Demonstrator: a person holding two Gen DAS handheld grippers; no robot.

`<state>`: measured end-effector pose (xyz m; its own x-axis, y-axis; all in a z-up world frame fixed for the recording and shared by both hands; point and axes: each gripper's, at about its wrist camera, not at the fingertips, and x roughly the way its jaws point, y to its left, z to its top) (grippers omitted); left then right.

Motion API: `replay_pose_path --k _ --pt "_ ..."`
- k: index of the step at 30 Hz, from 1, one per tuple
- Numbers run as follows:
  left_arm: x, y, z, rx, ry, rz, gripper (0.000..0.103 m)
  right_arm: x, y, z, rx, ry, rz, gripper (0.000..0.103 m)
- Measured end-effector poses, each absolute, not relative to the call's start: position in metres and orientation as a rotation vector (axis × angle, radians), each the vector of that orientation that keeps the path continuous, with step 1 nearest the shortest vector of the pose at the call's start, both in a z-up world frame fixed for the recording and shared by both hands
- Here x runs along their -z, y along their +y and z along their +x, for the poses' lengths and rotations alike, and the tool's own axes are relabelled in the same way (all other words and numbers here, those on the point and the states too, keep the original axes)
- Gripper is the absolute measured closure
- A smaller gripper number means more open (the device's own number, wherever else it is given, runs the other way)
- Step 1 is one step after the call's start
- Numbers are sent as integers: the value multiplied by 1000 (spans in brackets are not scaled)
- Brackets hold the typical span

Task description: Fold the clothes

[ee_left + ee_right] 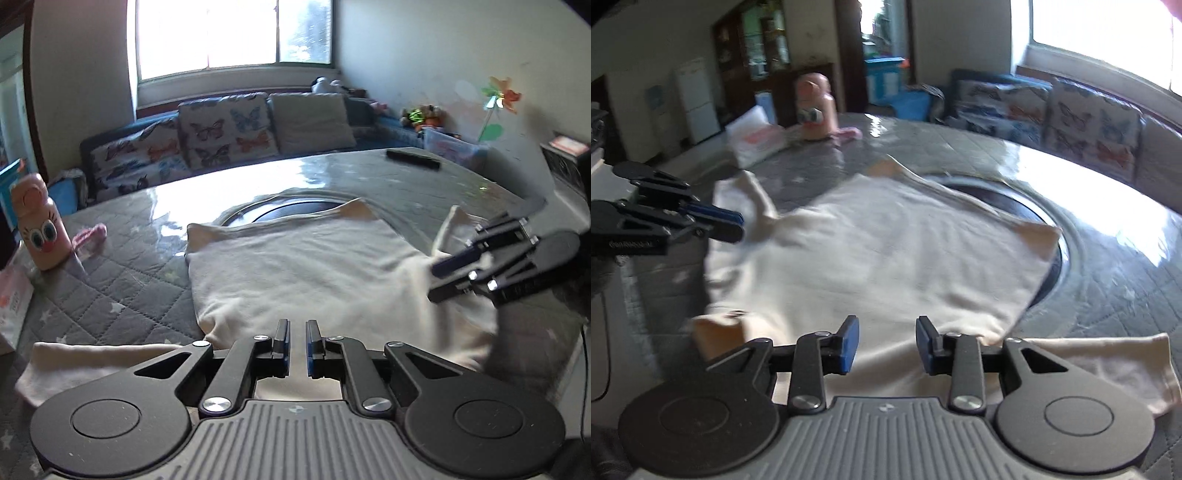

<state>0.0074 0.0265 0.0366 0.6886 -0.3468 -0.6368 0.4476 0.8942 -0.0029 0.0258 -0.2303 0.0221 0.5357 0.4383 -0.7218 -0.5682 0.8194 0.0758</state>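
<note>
A cream T-shirt (pixel 295 266) lies spread on the grey quilted table cover (pixel 122 288), also in the right wrist view (pixel 879 251). My left gripper (pixel 297 332) sits over the shirt's near edge, jaws nearly closed with a narrow gap and nothing between them; it shows from the side in the right wrist view (pixel 738 225). My right gripper (pixel 886 332) is open above the shirt's near edge; in the left wrist view it (pixel 439 280) hovers over the shirt's right side. One sleeve (pixel 88 362) lies at the near left, the other sleeve (pixel 1119 365) at the right.
A pink bottle with a cartoon face (pixel 37 221) stands at the table's left by a pink cloth (pixel 90 236) and a plastic bag (pixel 757 140). A dark round inset (pixel 295 210) lies beyond the shirt. A remote (pixel 413 158) lies far right. A sofa with butterfly cushions (pixel 229 129) is behind.
</note>
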Motion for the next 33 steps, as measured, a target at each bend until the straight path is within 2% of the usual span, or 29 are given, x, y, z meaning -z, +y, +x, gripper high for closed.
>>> replay_pose_path --k 5,10,14,21,33 --pt "-13 26 36 397 749 152 93 -6 -241 36 -553 859 -178 69" --pt "3 37 56 337 821 124 86 -6 -253 37 -556 876 -146 68" --pt "-2 39 61 332 808 127 75 -20 -255 47 -567 843 -125 60" --pt "-1 38 84 312 818 136 75 -20 -271 99 -454 813 -90 60" --pt "-1 41 164 174 790 96 63 3 -291 184 -321 827 -8 60"
